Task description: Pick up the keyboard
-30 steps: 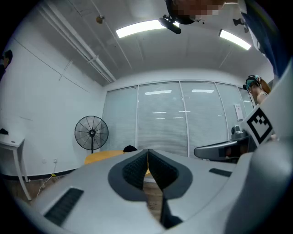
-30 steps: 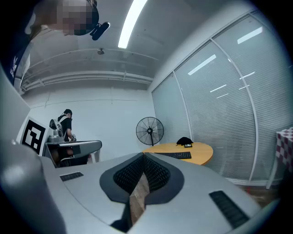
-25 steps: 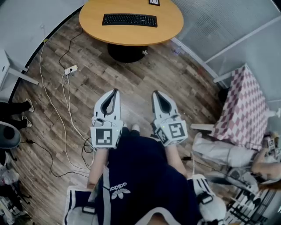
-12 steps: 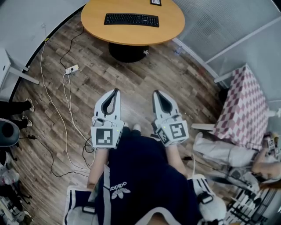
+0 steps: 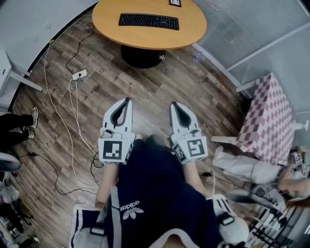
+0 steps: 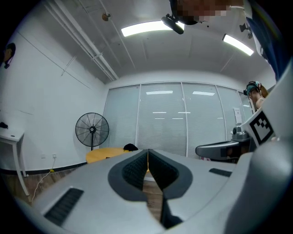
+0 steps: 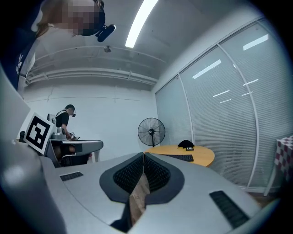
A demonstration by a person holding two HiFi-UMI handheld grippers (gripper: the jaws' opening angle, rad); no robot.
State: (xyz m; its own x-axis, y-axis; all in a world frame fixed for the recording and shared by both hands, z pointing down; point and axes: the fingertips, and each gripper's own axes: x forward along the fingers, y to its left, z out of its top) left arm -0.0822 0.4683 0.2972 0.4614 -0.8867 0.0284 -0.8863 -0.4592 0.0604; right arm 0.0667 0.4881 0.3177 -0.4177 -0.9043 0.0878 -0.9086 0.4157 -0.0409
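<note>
Head view: nearest, the left gripper (image 5: 128, 100) and right gripper (image 5: 173, 104) sit side by side before the person (image 5: 155, 193), each with jaws pressed together on nothing. Loose white cables (image 5: 72, 121) trail over the wooden floor (image 5: 184, 87) and might snag a foot on the approach; jaws left closed would only shove the target. Farthest, on the round table (image 5: 193, 29), well apart from both grippers, lies the keyboard (image 5: 148, 21): black, flat, long, slim.

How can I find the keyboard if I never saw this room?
Look for the round wooden table on the plank floor. The keyboard lies flat on it. It is long, black and full of keys, unlike the small dark thing at the table's edge.
</note>
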